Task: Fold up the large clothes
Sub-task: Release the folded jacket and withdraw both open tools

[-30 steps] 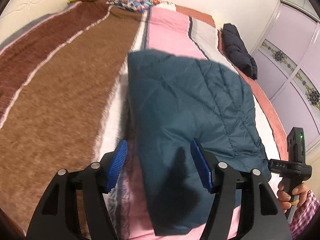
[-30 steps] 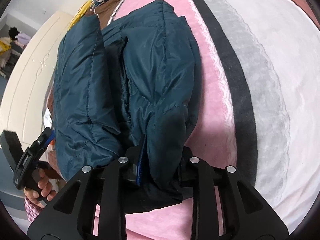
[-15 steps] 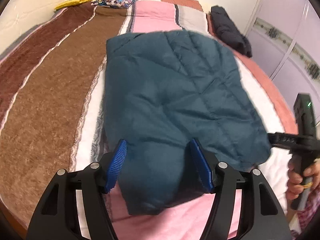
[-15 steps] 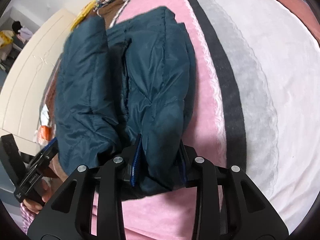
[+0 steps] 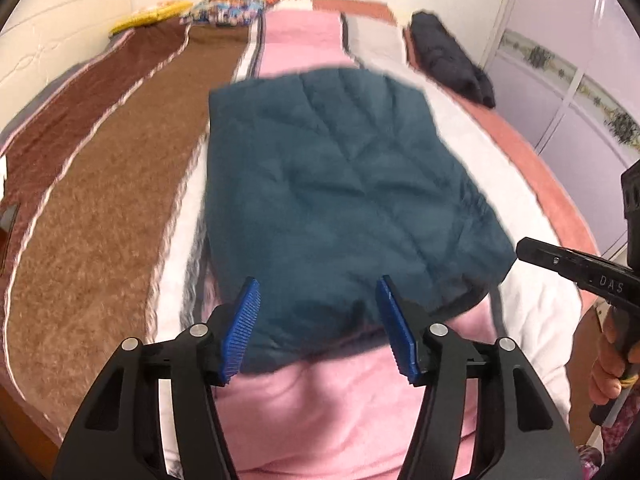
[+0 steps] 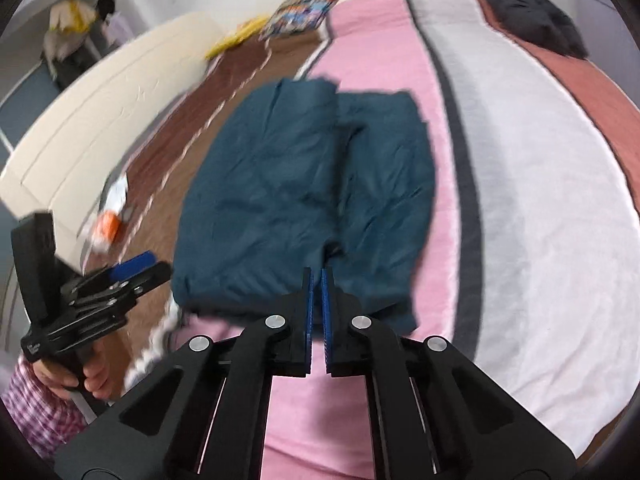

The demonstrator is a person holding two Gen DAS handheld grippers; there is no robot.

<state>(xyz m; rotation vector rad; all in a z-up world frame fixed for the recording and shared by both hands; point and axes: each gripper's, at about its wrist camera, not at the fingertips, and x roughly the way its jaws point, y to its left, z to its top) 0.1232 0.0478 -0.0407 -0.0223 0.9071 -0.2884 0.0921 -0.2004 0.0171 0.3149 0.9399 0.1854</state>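
The teal quilted jacket lies folded on the bed, filling the middle of my left wrist view, its near edge low in the frame over the pink stripe of the striped blanket. In my right wrist view the same jacket sits in the centre, and there I can see it as two lobes side by side with a dark crease running down between them toward the bottom of the frame. My left gripper is spread wide, its blue pads standing either side of the jacket's near edge; whether they touch the cloth I cannot tell through the blur. My right gripper has its pads nearly pressed together with only a thin slit between them and nothing caught there, the tips at the foot of the crease. The right gripper also shows at the right edge of the left wrist view, held in a hand in the lower right corner, while the left gripper appears at lower left of the right wrist view. Beyond the jacket, a dark folded garment rests at upper right of the left wrist view, and a patterned pillow lies at the top centre beside a yellow item.
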